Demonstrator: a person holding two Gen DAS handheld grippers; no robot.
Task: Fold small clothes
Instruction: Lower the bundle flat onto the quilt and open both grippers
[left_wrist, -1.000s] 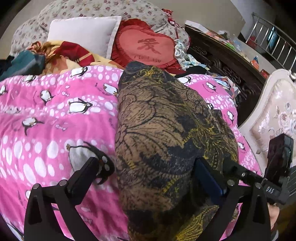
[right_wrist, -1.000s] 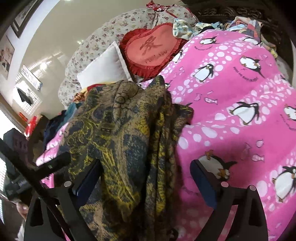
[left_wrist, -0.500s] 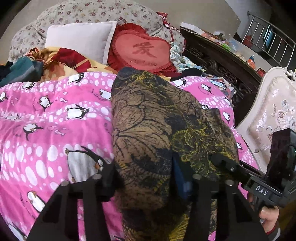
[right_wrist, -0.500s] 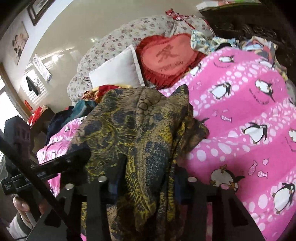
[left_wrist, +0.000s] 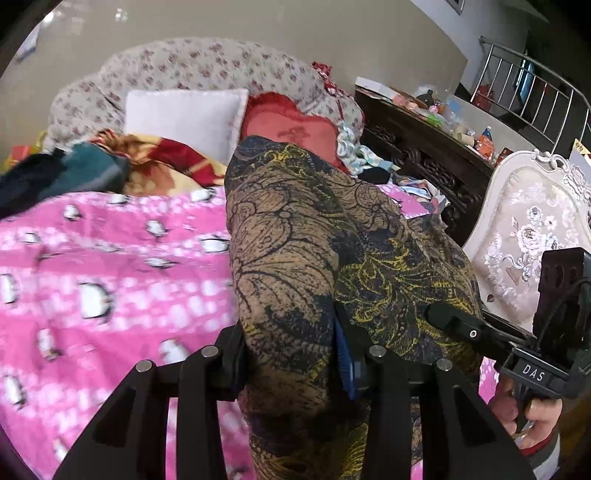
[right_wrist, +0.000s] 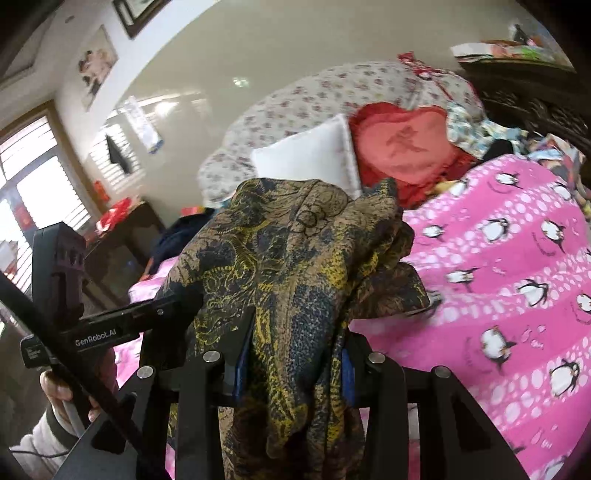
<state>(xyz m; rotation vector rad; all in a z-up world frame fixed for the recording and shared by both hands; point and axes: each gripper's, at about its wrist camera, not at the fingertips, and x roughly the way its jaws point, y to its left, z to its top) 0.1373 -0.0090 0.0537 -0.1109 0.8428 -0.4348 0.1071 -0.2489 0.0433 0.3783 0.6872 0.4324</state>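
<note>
- Cloth (left_wrist: 295, 236) is a brown and yellow patterned piece, held up over the pink penguin blanket (left_wrist: 110, 280) on the bed.
- Left tongs (left_wrist: 291, 354) pinch one bunch of it, right tongs (right_wrist: 295, 365) another.
- Looks thin, floppy and light, so it'll droop; probably better grabbed at corners or hem.

My left tool (left_wrist: 291, 354) sits at the bottom centre of its frame, fingers drawn in and pinching the garment (left_wrist: 295, 258) between them. My right tool (right_wrist: 295, 365) is likewise clamped on the same cloth at lower centre. In the left view, my right hand (left_wrist: 528, 410) grips its handle at lower right; in the right view, my left hand (right_wrist: 66, 398) shows at lower left.
</note>
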